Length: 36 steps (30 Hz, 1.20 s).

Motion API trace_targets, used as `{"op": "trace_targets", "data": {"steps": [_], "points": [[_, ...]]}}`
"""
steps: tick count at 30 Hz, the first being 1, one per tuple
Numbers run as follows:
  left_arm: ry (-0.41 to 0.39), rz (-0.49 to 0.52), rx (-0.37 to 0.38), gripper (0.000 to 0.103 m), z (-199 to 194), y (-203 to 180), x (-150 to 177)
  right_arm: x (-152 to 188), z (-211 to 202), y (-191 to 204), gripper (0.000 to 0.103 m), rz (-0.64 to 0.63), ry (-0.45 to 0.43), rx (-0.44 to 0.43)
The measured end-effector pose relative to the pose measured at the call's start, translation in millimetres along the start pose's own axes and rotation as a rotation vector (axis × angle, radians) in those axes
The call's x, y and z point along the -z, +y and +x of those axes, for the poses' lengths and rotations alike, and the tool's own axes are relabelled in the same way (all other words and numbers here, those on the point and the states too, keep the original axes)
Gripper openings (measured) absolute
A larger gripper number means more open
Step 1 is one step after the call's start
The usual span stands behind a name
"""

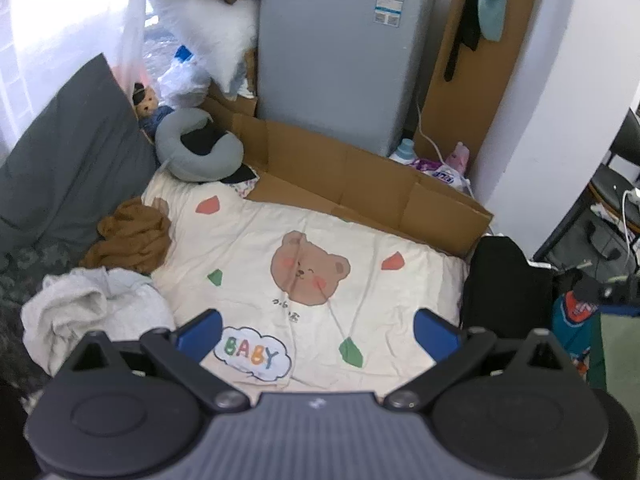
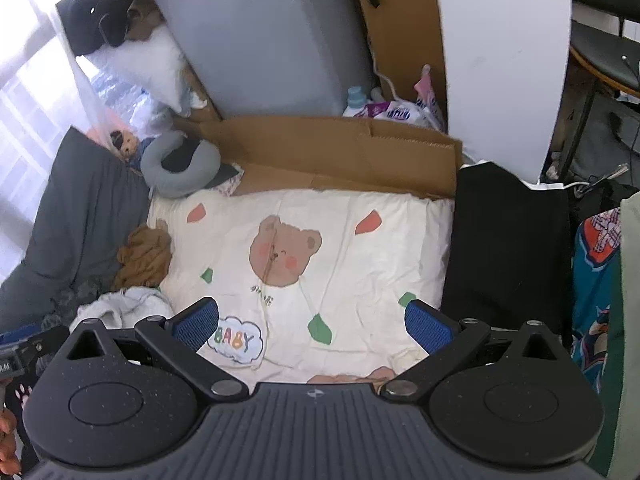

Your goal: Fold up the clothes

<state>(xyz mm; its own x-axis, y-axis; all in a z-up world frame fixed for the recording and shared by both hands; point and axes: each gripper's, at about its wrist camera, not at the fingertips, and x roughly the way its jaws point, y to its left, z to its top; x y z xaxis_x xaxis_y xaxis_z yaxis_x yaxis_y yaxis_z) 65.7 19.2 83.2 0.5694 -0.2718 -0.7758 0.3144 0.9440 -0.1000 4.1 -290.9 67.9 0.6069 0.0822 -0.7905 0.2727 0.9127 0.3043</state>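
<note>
Landmark: cream bear quilt [image 1: 312,248] spread flat on the bed, printed with a brown bear face, a "BABY" cloud and red and green leaf shapes.

Left claw [image 1: 318,330]: fingers wide apart, empty, hovering over the near edge of the quilt, just above the "BABY" cloud. Blue pads [image 1: 200,330] face inward with nothing between them.

Right claw [image 2: 312,326]: also spread wide, empty, over the near part of the quilt. The "BABY" cloud sits just inside its left finger.

Clothes:
- Brown garment [image 1: 134,238], crumpled, at the quilt's left edge, partly on it.
- Grey garment [image 1: 94,306], crumpled heap, just nearer than the brown one, off the quilt's left side, close beside the left claw's left finger.
- Black garment [image 2: 508,248], lying flat and smooth along the quilt's right edge.

Other things around the quilt:
- Dark grey bedding [image 1: 68,168] to the left, behind the two crumpled garments.
- Grey neck pillow [image 1: 198,150] at the far left corner, small doll [image 1: 148,106] just behind it.
- Flattened cardboard [image 1: 360,184] along the far edge.
- Grey appliance [image 1: 340,52] standing upright behind the cardboard.
- Patterned teal cloth [image 2: 596,280] beyond the black garment, on the right.
</note>
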Motion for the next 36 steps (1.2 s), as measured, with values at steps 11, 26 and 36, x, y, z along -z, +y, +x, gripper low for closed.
{"op": "trace_targets", "data": {"steps": [11, 26, 36], "points": [[0.019, -0.006, -0.028, 0.102, 20, -15, 31, 28, 30, 20, 0.102, -0.074, 0.068, -0.028], [0.065, -0.016, -0.038, 0.102, 33, -37, 35, 41, 30, 35, 0.102, -0.155, 0.066, 0.087], [0.065, 0.015, -0.108, 0.102, 32, -43, 36, 37, 41, 30, 0.102, -0.113, 0.122, 0.033]]}}
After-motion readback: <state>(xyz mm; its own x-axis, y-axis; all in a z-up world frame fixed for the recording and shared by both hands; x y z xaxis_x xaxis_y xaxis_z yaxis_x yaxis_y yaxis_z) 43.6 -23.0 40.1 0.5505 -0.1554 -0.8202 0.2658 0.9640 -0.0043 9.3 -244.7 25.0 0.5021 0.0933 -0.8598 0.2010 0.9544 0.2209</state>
